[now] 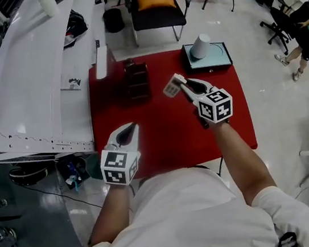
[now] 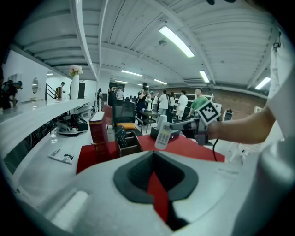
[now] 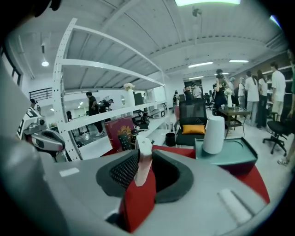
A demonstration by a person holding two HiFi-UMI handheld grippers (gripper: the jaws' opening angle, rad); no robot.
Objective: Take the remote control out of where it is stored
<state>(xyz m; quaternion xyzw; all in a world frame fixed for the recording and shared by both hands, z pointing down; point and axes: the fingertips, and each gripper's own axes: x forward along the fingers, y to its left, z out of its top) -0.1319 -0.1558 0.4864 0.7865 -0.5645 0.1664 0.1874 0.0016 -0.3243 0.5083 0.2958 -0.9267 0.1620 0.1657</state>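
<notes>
The white remote control (image 1: 171, 86) hangs above the red table (image 1: 173, 134), clear of the dark storage organizer (image 1: 137, 81) to its left. My right gripper (image 1: 184, 84) is shut on the remote's near end. In the right gripper view the remote (image 3: 144, 159) stands edge-on between the pads. The left gripper view shows the remote (image 2: 162, 132) lifted beside the organizer (image 2: 126, 140). Nearer the table's front left, my left gripper (image 1: 127, 133) holds nothing and its jaws stand slightly apart.
A teal tray (image 1: 219, 57) carrying a white cup (image 1: 200, 46) sits at the table's far right corner. A maroon book (image 2: 97, 131) stands by the organizer. White shelving (image 1: 33, 80) runs along the left. A black chair (image 1: 153, 2) stands behind the table.
</notes>
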